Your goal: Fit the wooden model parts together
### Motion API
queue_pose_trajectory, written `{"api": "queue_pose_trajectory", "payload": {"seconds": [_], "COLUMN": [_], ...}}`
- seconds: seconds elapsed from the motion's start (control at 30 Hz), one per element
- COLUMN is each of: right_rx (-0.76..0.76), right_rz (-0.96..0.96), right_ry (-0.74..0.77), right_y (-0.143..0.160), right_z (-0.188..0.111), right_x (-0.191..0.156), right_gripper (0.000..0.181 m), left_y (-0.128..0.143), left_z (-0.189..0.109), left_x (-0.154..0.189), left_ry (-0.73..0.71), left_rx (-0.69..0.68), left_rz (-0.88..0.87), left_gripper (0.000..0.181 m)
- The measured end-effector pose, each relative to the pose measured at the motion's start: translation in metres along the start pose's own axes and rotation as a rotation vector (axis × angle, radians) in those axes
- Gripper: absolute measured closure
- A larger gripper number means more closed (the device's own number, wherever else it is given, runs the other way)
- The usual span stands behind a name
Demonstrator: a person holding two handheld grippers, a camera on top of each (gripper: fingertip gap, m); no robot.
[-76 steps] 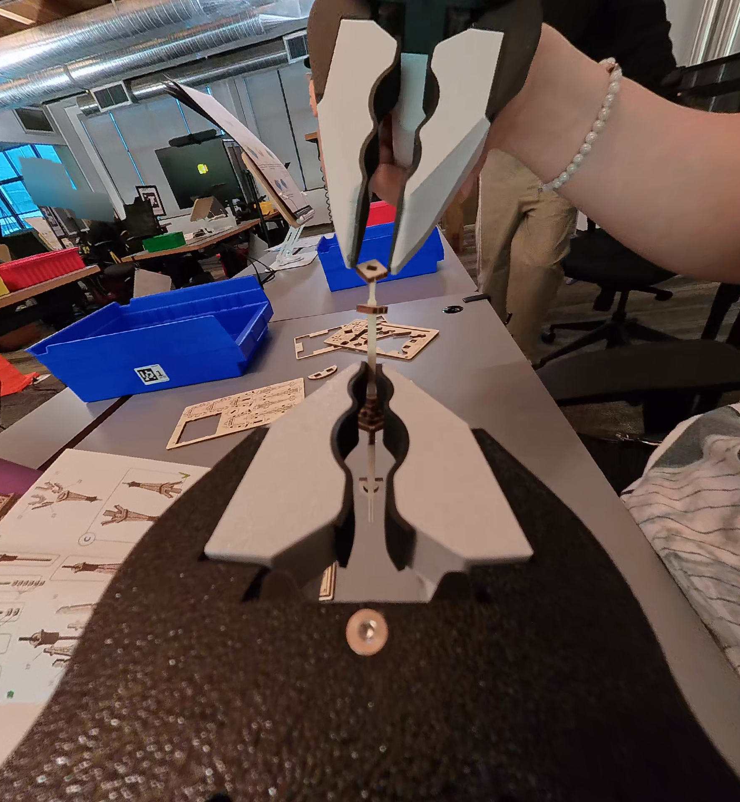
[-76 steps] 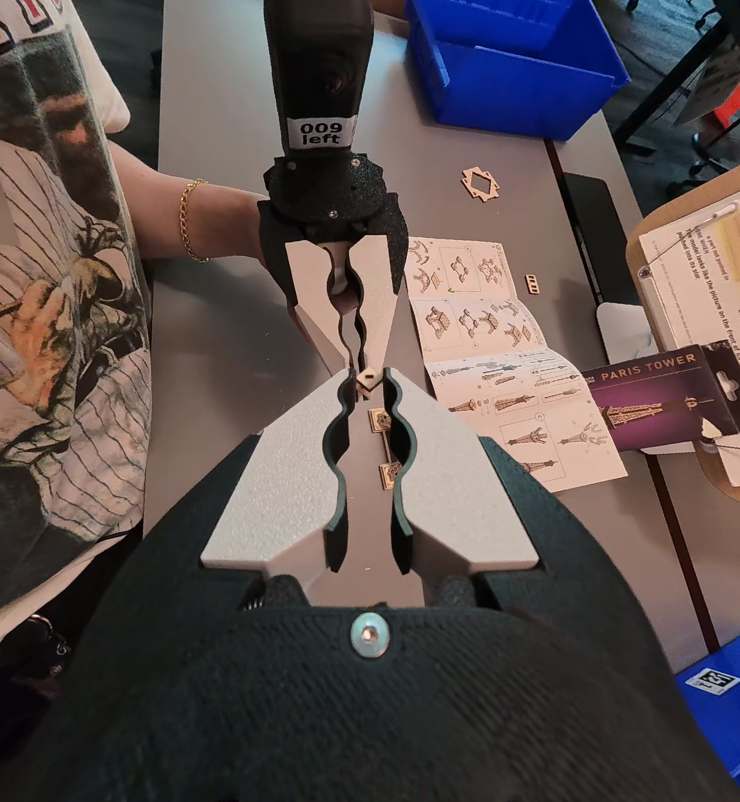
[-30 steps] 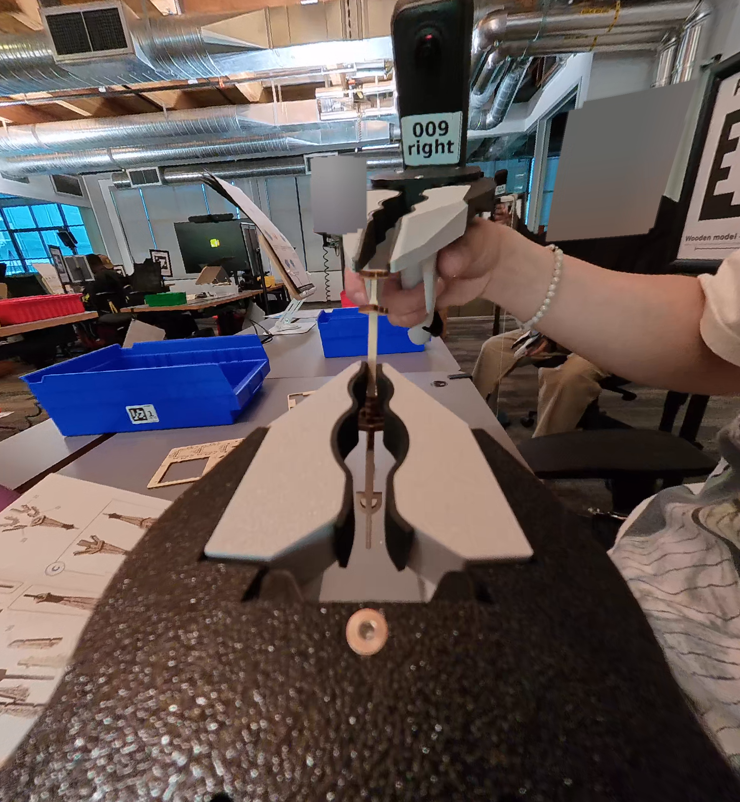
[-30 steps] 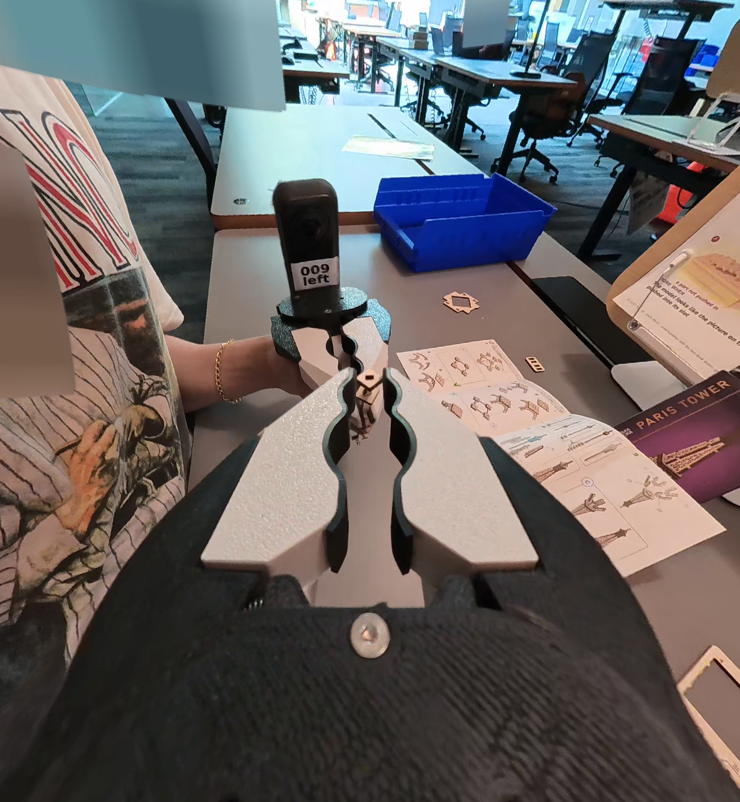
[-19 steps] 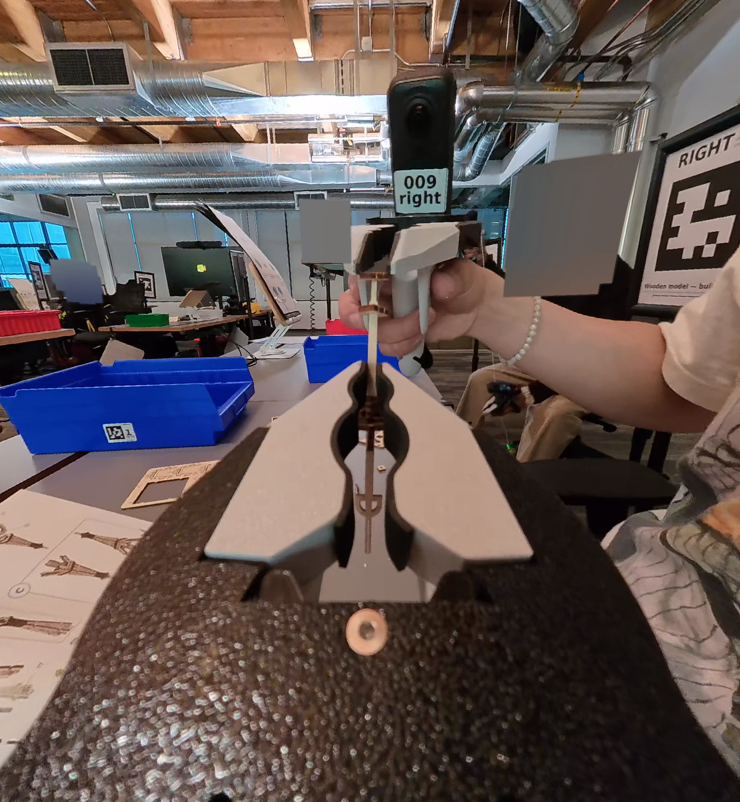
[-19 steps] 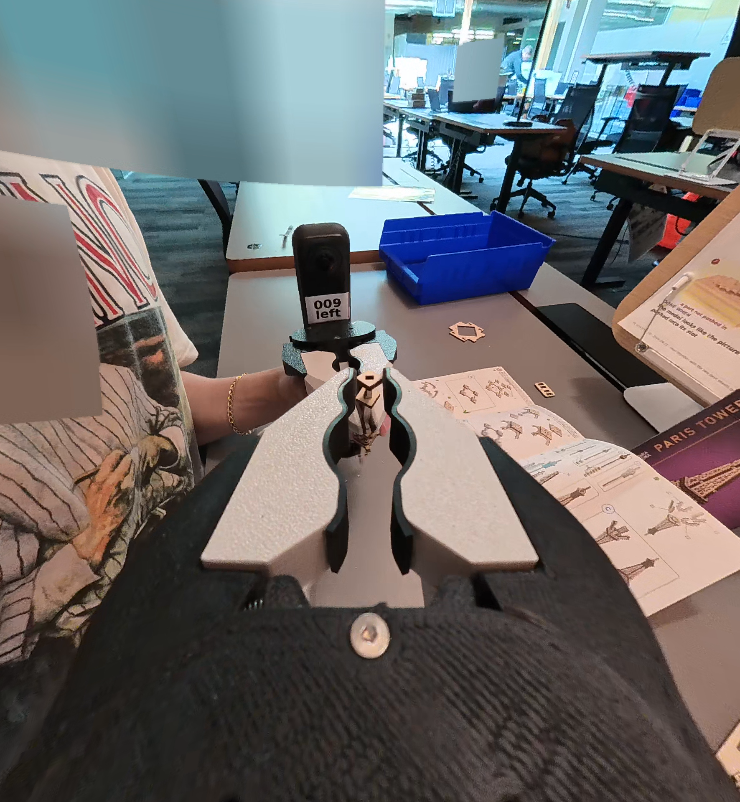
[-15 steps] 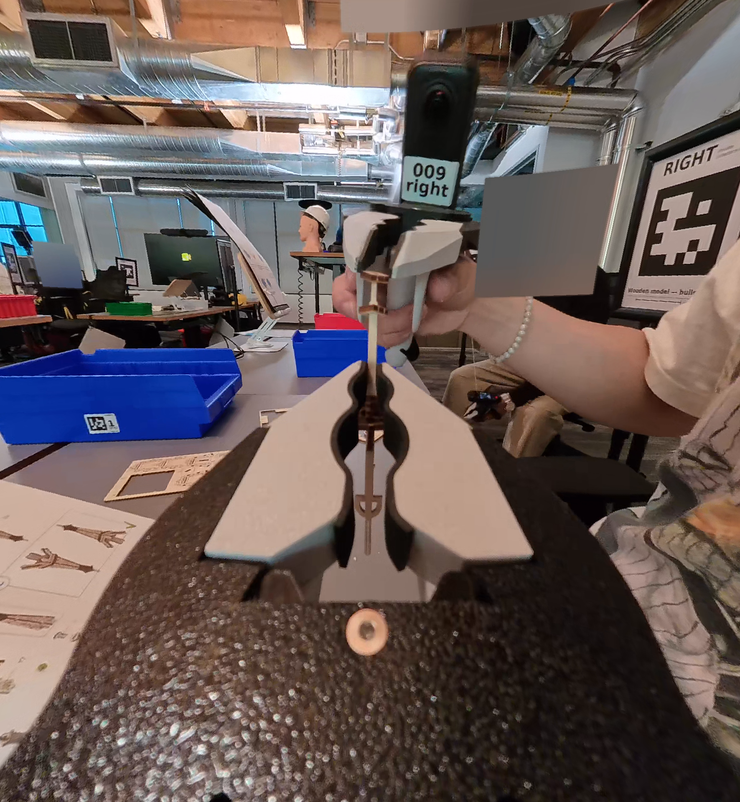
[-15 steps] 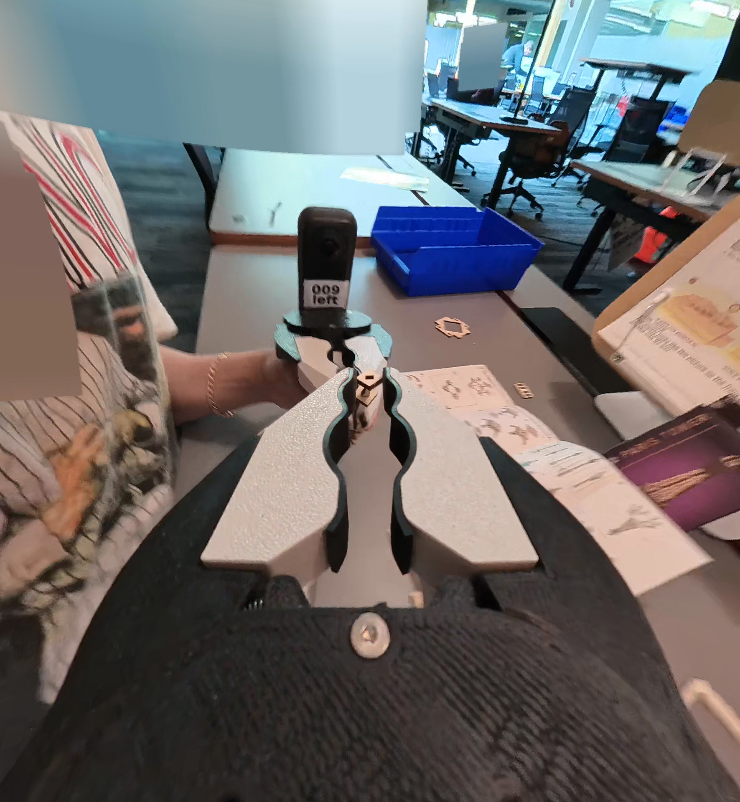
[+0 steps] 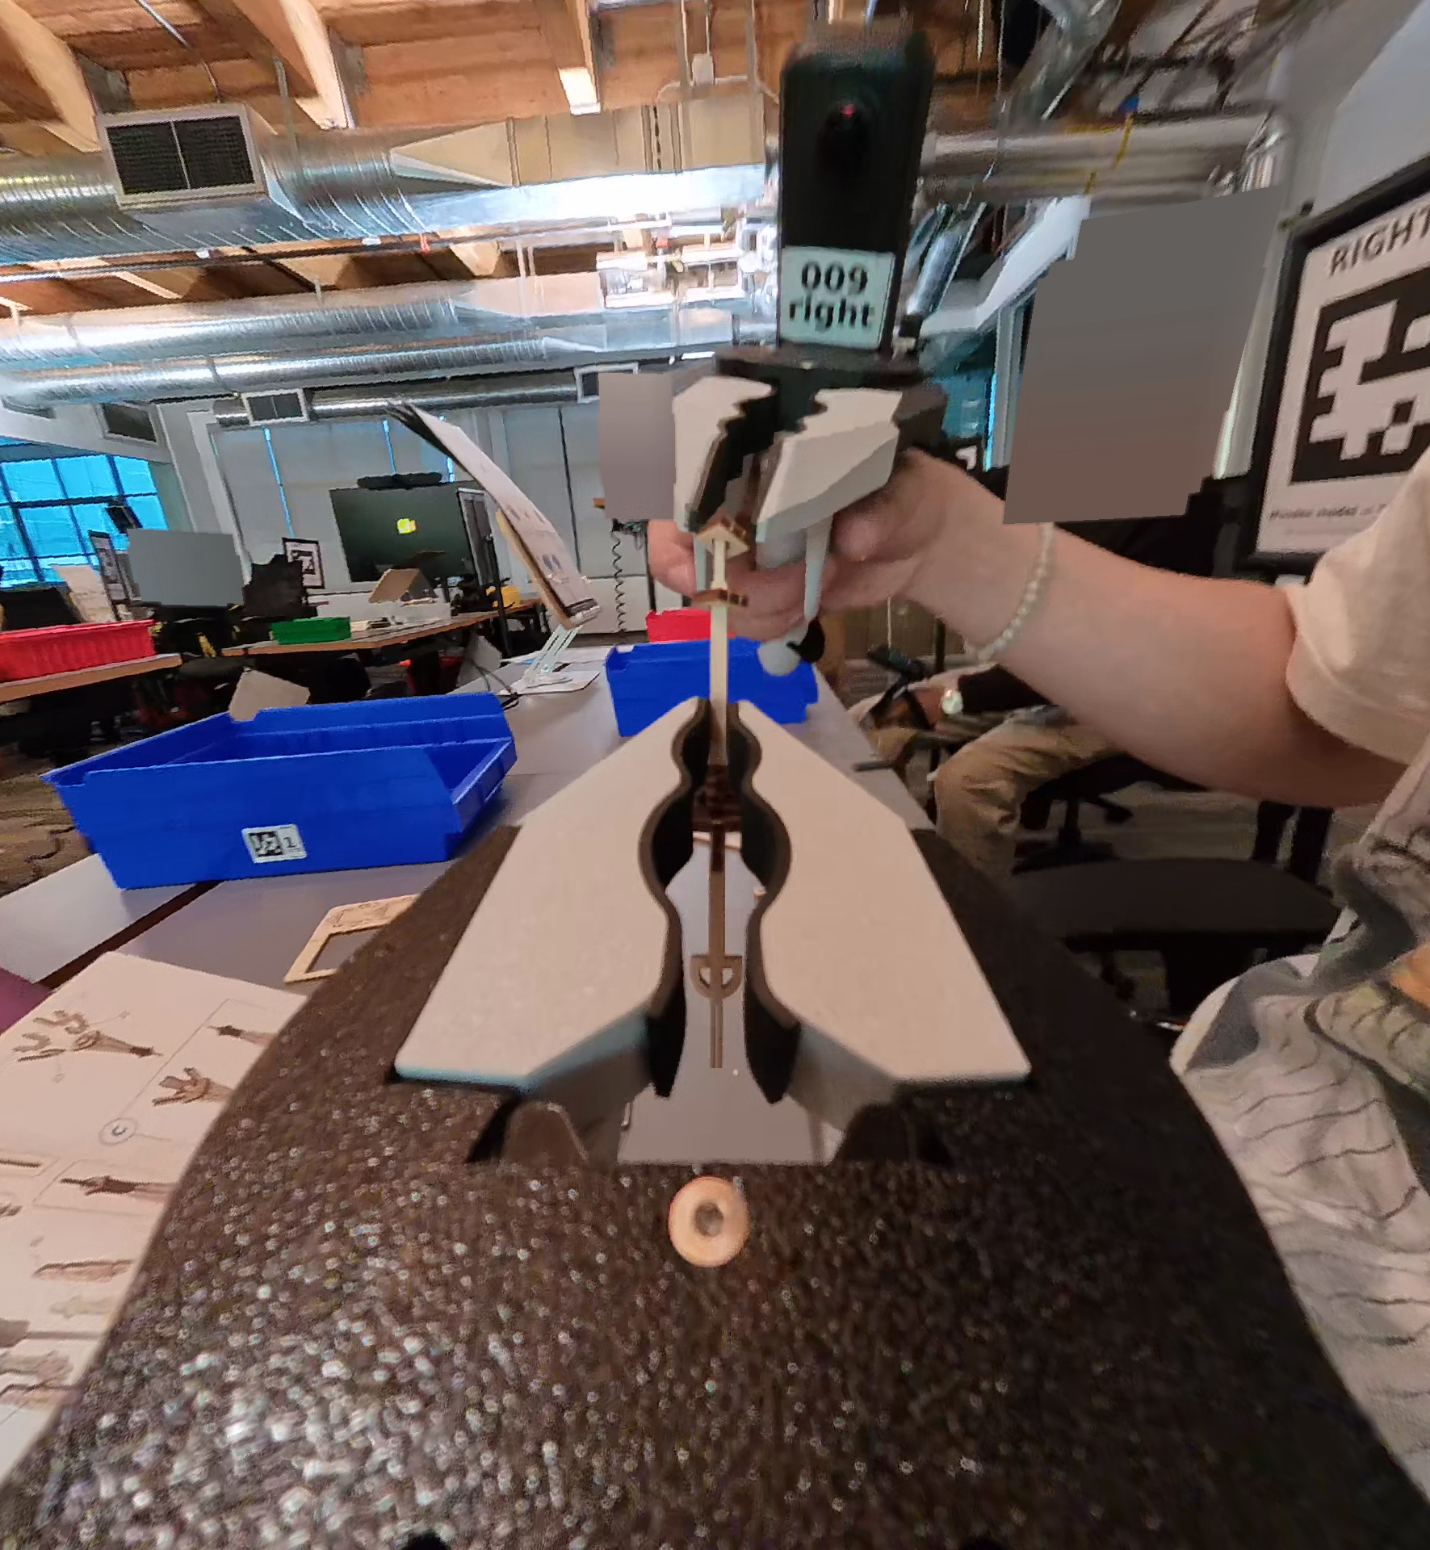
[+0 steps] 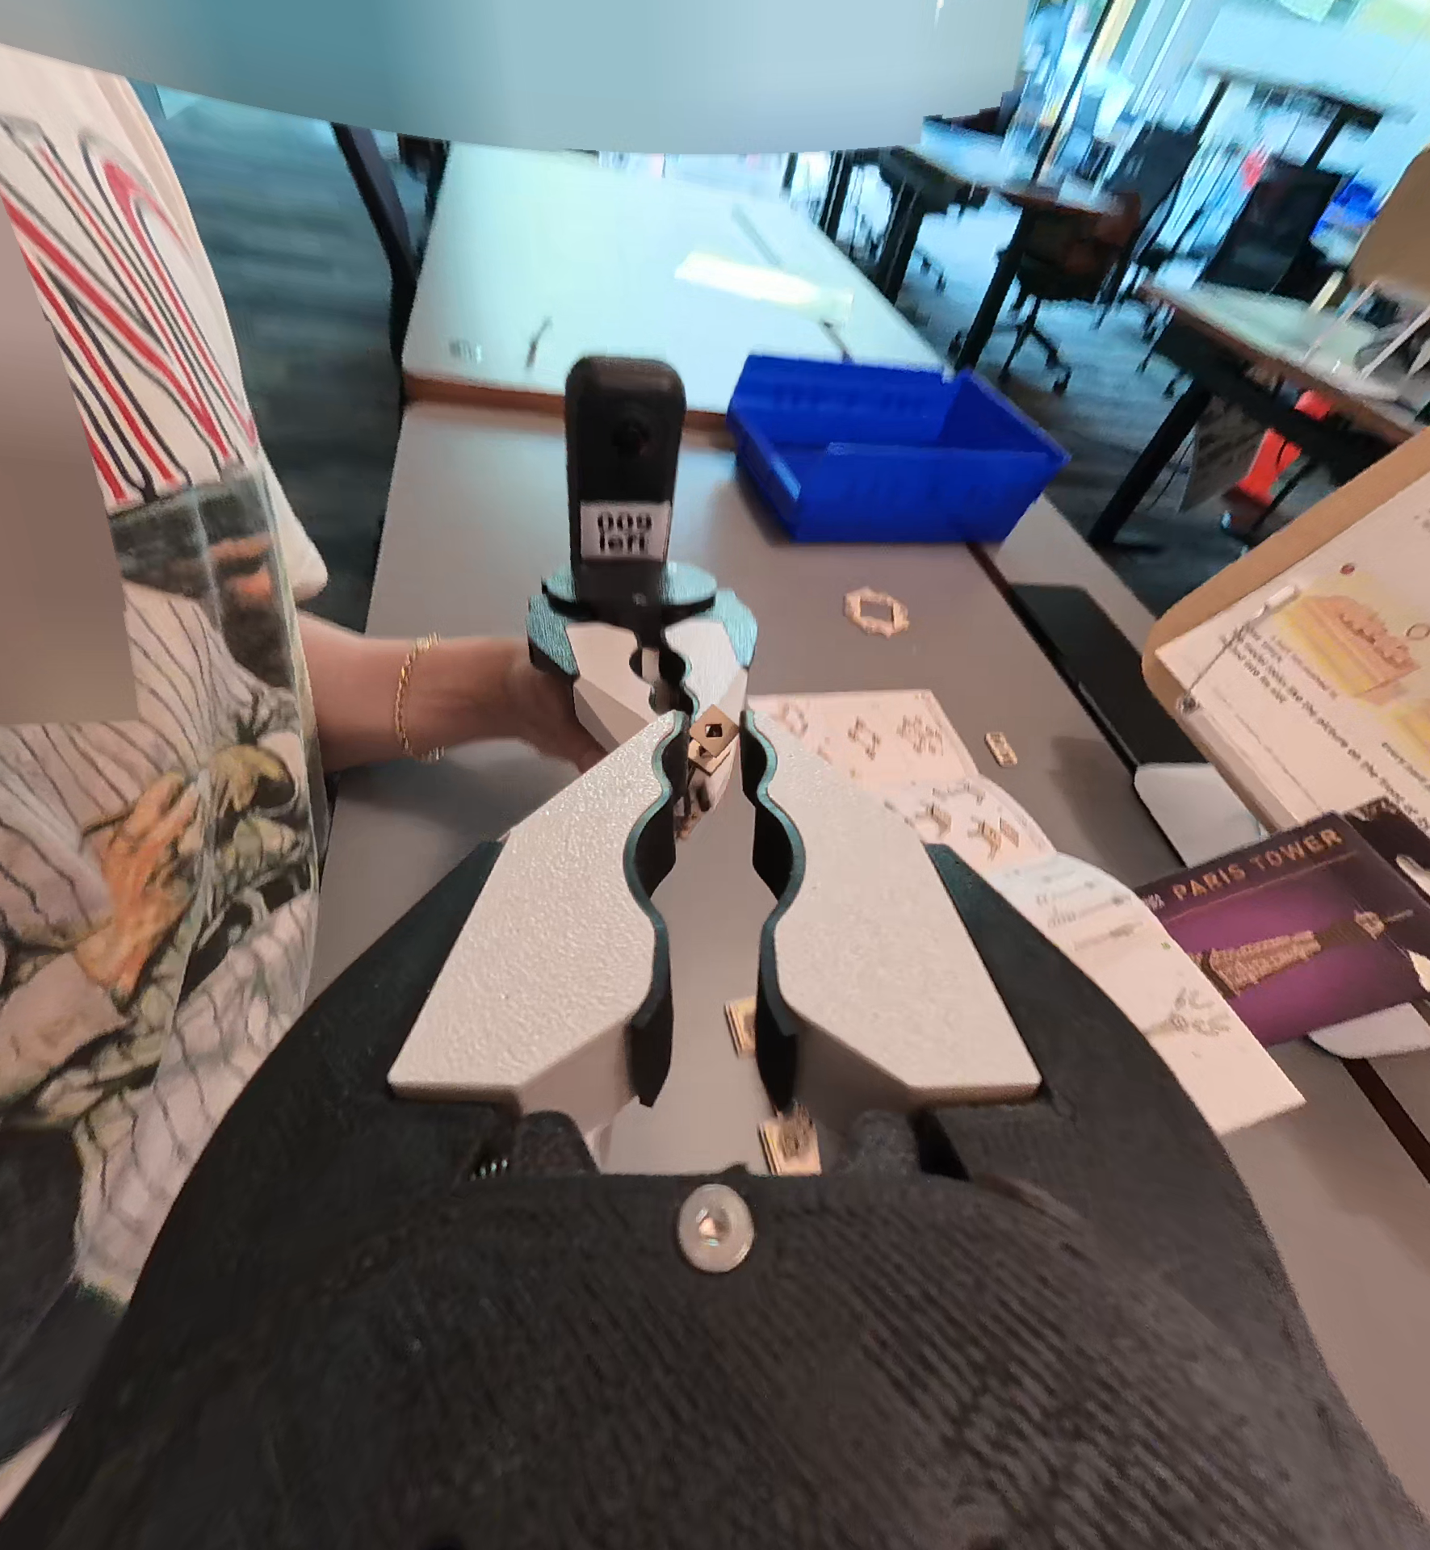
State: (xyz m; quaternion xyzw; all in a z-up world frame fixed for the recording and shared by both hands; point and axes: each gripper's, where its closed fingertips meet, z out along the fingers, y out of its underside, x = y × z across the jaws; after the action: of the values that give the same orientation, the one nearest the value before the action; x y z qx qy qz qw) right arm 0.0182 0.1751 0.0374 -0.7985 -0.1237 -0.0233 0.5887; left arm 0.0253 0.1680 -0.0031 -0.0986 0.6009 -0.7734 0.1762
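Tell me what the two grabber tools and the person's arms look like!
Each gripper, left gripper and right gripper, has two pale grey wedge-shaped fingers with wavy black inner edges, set in a rough black body with one round screw. A black camera stick with a white sticker stands on top. The person wears a pearl bracelet, a thin gold bracelet and a printed short-sleeved T-shirt.

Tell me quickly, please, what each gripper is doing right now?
Left gripper: shut on the thin wooden spire, gripping its lower part.
Right gripper: jaws slightly apart around the small square wooden piece at the spire's tip; a firm grip cannot be told.
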Motion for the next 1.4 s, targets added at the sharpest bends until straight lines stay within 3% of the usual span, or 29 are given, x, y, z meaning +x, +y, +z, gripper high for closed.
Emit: {"api": "queue_pose_trajectory", "payload": {"seconds": [0.47, 0.73, 1.03, 1.2, 1.4], "right_rx": [-0.312, -0.14, -0.174, -0.083, -0.105], "right_rz": [-0.184, -0.021, -0.071, -0.024, -0.028], "right_ry": [-0.014, -0.045, 0.0, 0.009, -0.016], "right_y": [0.028, 0.017, 0.022, 0.009, 0.015], "right_z": [-0.001, 0.007, 0.005, 0.0, 0.008], "right_x": [-0.002, -0.003, 0.003, 0.005, 0.002], "right_gripper": [0.172, 0.171, 0.165, 0.175, 0.173], "left_y": [0.017, 0.008, 0.006, 0.005, 0.005], "left_z": [0.007, 0.005, 0.005, 0.004, 0.005], "left_x": [-0.001, 0.0, -0.005, -0.007, -0.004], "left_ry": [-0.029, -0.019, -0.042, -0.054, -0.041], "left_rx": [-0.107, -0.043, -0.025, -0.026, -0.025], "left_rz": [0.08, 0.046, 0.025, 0.032, 0.037], "left_gripper": [0.181, 0.181, 0.181, 0.181, 0.181]}}
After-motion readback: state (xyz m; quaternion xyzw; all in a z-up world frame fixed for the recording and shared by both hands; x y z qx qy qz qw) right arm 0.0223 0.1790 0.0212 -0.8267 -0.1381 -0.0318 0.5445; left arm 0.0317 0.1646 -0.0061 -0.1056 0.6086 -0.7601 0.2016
